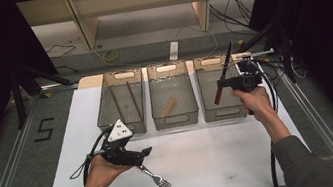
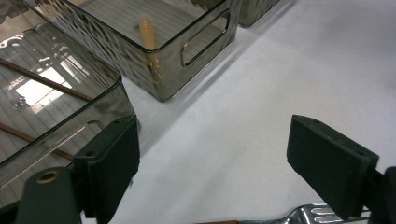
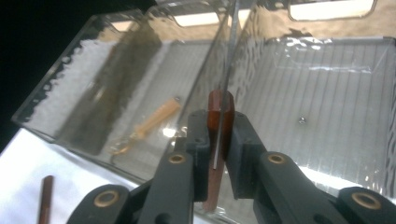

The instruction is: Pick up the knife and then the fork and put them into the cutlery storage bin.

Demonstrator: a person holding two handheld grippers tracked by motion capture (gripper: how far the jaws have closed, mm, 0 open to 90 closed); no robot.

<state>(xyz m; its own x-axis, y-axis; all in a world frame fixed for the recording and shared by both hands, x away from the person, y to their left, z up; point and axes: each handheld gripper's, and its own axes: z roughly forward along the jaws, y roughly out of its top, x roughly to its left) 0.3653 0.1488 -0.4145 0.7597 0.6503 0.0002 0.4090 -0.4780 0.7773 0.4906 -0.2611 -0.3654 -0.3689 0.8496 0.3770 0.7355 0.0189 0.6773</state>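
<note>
Right tool point(image 1: 230, 85) clamps a knife point(image 1: 223, 75) by its brown handle, above the bin point(image 1: 222, 113) nearest the surface's right edge. Left tool point(image 1: 134, 155), jaws wide, hovers over a fork point(image 1: 156, 177) near the front edge.

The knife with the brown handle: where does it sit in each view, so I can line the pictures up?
High view: the knife is right of centre, clamped in the right gripper, over the right bin.
Left gripper view: not in it.
Right gripper view: centre, handle pinched between the jaws, blade rising to the top edge.
Shared landmark: the middle bin holding a light wooden handle.
</note>
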